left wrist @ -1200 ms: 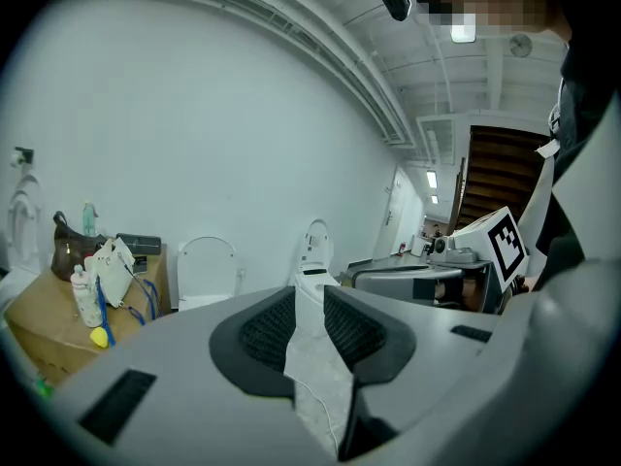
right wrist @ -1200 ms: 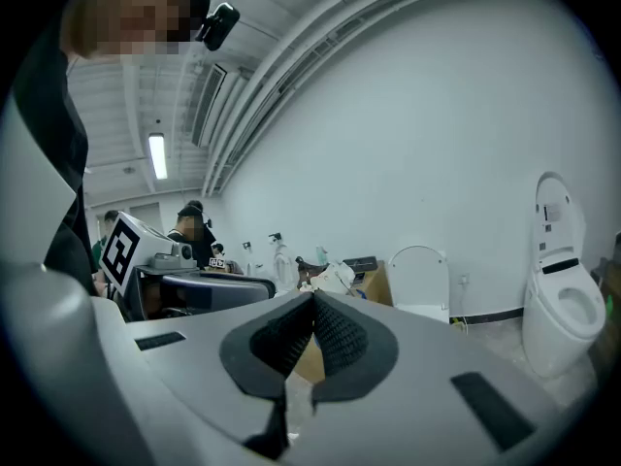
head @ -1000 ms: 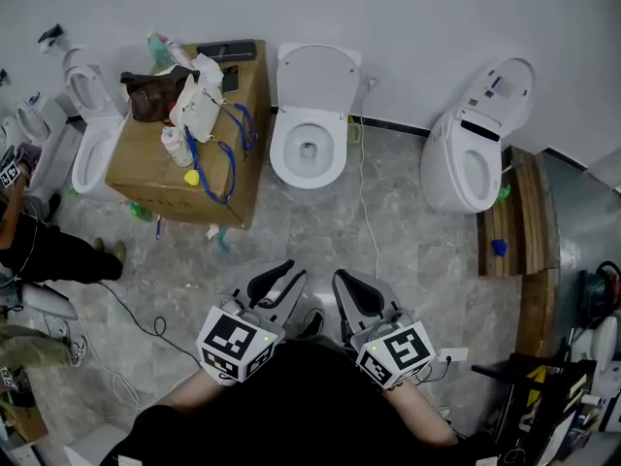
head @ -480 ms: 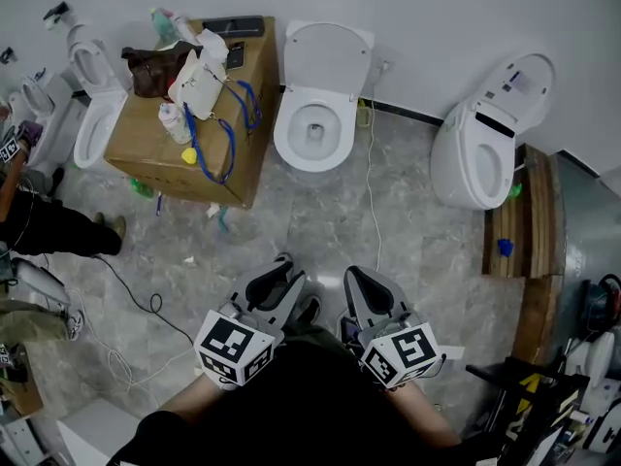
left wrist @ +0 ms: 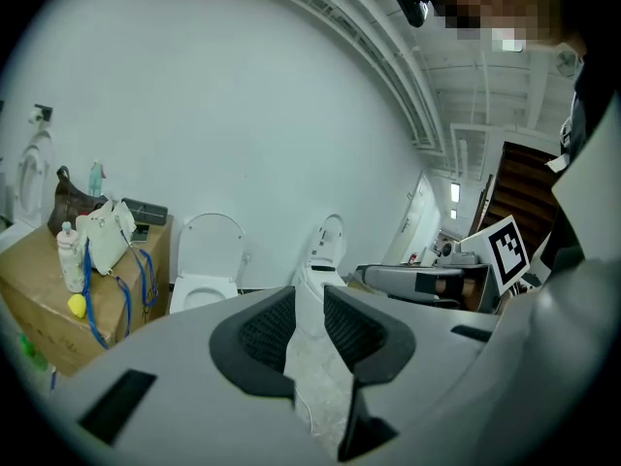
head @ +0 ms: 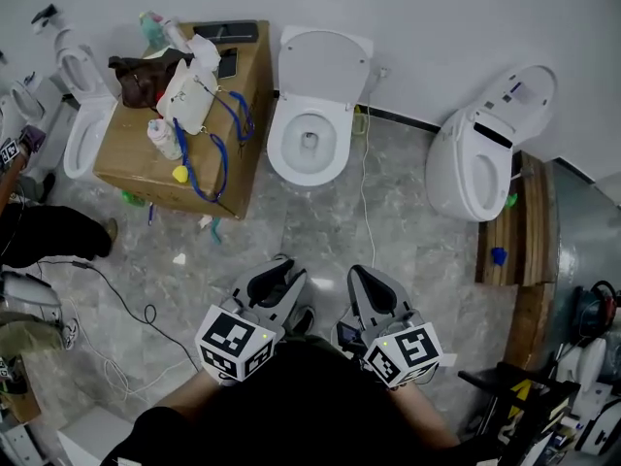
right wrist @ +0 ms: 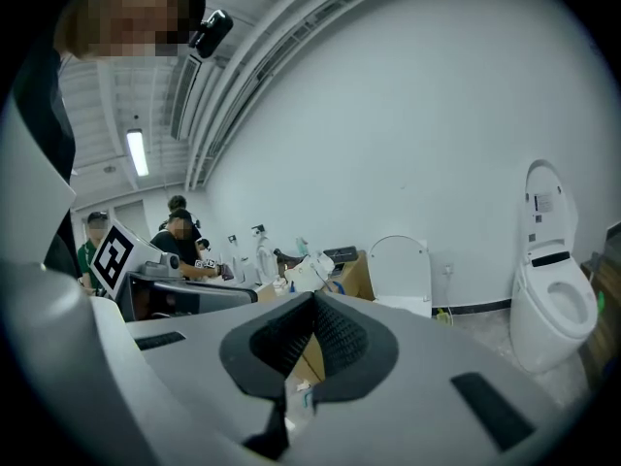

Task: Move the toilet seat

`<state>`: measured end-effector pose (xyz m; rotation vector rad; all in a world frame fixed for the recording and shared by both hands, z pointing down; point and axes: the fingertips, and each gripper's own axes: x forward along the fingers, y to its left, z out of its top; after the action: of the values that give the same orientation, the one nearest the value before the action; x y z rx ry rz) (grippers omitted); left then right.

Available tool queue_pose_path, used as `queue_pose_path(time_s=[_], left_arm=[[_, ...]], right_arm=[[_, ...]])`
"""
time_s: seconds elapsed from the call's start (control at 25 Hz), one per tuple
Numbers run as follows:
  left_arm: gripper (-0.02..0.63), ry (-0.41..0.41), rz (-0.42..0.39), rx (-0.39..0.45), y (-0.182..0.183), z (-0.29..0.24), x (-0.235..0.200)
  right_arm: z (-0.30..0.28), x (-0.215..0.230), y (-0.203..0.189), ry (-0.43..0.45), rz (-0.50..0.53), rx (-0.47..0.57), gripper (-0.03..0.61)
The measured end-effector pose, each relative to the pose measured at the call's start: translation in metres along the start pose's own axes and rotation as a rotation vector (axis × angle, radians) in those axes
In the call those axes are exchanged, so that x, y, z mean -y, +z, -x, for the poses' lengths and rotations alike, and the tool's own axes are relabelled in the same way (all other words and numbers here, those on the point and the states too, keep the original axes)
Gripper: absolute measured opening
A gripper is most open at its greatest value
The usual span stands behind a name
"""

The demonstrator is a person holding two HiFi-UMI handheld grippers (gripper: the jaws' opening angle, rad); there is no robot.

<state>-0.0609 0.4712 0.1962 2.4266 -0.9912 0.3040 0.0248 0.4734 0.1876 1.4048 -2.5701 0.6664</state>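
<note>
A white toilet (head: 309, 142) stands against the far wall with its lid (head: 325, 64) raised and the seat down on the bowl. It also shows in the left gripper view as the toilet (left wrist: 204, 278) and in the right gripper view as the toilet (right wrist: 402, 278). My left gripper (head: 279, 278) hovers close to my body, far short of the toilet, its jaws a little apart with nothing between them (left wrist: 309, 311). My right gripper (head: 367, 284) hangs beside it, shut and holding nothing (right wrist: 312, 326).
A cardboard box (head: 194, 153) with a bag, bottles and a blue cord on top stands left of the toilet. A second white toilet (head: 480, 163) sits at the right beside wooden planks (head: 509, 250). Cables (head: 367, 212) trail over the grey floor. People work at the far left.
The head view has shifted slightly, so the box sits further left. Both grippers have drifted a little in front of my body; their jaws look the same.
</note>
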Motion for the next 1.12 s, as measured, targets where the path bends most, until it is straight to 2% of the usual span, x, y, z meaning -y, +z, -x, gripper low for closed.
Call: queue_pose_path(time_s=[0.24, 0.44, 0.6, 0.64, 0.72, 0.8, 0.88, 0.92, 1.0, 1.04, 1.12], left_arm=[[0.101, -0.017, 0.006, 0.000, 0.040, -0.031, -0.044], [0.100, 0.051, -0.036, 0.058, 0.074, -0.044, -0.094], [0.101, 0.065, -0.046, 0.077, 0.087, -0.056, -0.131], [0.091, 0.063, -0.064, 0.078, 0.089, -0.059, -0.139], [0.044, 0.053, -0.150, 0.086, 0.095, -0.063, -0.150], [0.029, 0.046, -0.260, 0.091, 0.099, -0.067, -0.157], [0.026, 0.039, -0.314, 0.063, 0.097, -0.070, -0.165], [0.026, 0.031, -0.308, 0.062, 0.097, -0.073, -0.169], [0.026, 0.010, -0.239, 0.118, 0.102, -0.082, -0.176], [0.026, -0.001, -0.206, 0.147, 0.105, -0.087, -0.180], [0.026, -0.001, -0.190, 0.156, 0.103, -0.096, -0.187]], right_arm=[[-0.049, 0.030, 0.024, -0.052, -0.060, -0.022, 0.023], [-0.087, 0.049, 0.047, -0.079, -0.071, 0.019, 0.023], [-0.117, 0.056, 0.056, -0.071, -0.067, 0.014, 0.023], [-0.125, 0.058, 0.061, -0.063, -0.051, 0.014, 0.023], [-0.137, 0.062, 0.074, -0.052, -0.005, 0.019, 0.023], [-0.145, 0.065, 0.090, -0.041, 0.054, 0.029, 0.023], [-0.150, 0.068, 0.104, -0.033, 0.138, 0.032, 0.023], [-0.153, 0.070, 0.110, -0.035, 0.191, 0.029, 0.023], [-0.160, 0.078, 0.117, -0.053, 0.286, 0.022, 0.023], [-0.165, 0.084, 0.117, -0.065, 0.305, 0.020, 0.023], [-0.175, 0.098, 0.112, -0.076, 0.273, 0.012, 0.023]])
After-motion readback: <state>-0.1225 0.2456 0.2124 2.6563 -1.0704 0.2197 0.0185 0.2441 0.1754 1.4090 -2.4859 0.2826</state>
